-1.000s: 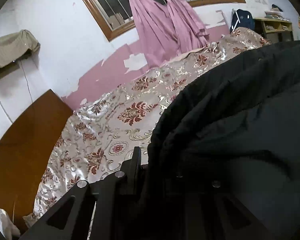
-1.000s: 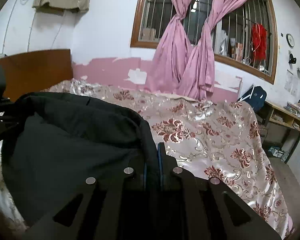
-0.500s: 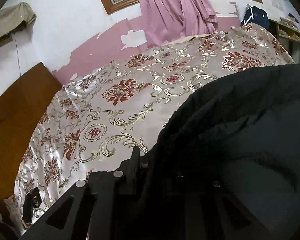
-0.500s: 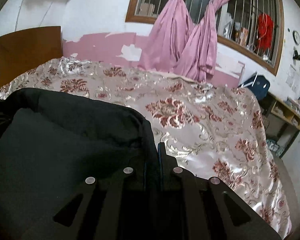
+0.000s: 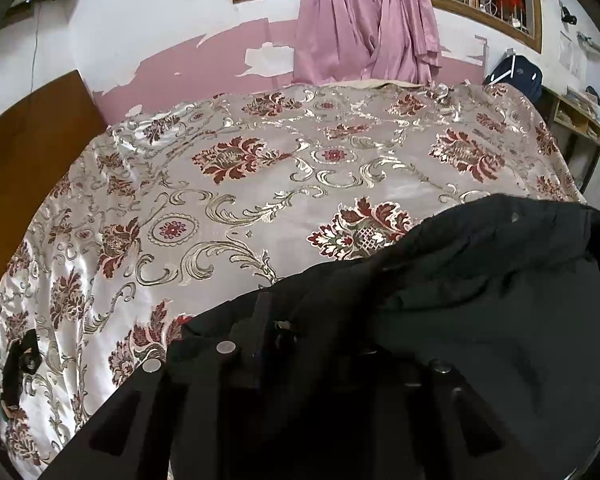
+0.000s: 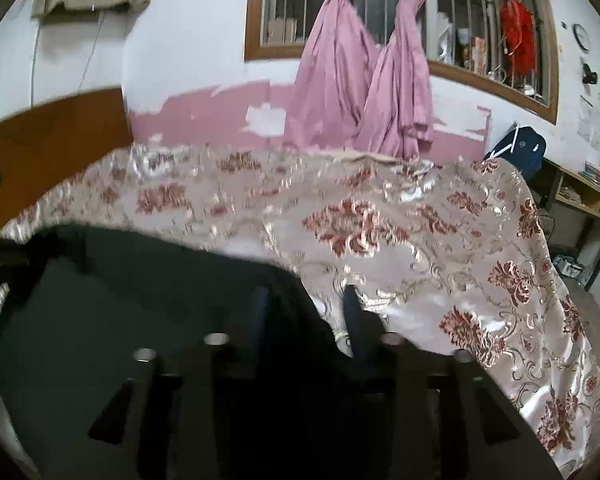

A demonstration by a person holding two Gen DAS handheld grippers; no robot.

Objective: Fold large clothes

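Both grippers are letting go: my right gripper (image 6: pixel 306 312) is opening, the black garment (image 6: pixel 140 320) slack between its jaws; my left gripper (image 5: pixel 300 320) is opening too, probably still pinching cloth. Garment lowered from mid-air onto the bed (image 5: pixel 260 184); this fold looks laid.

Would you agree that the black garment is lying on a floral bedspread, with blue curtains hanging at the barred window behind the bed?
Not quite: the curtains are pink, not blue, as the right wrist view shows clearly. The rest holds: the black garment lies on the floral bedspread, and the window behind the bed is barred.
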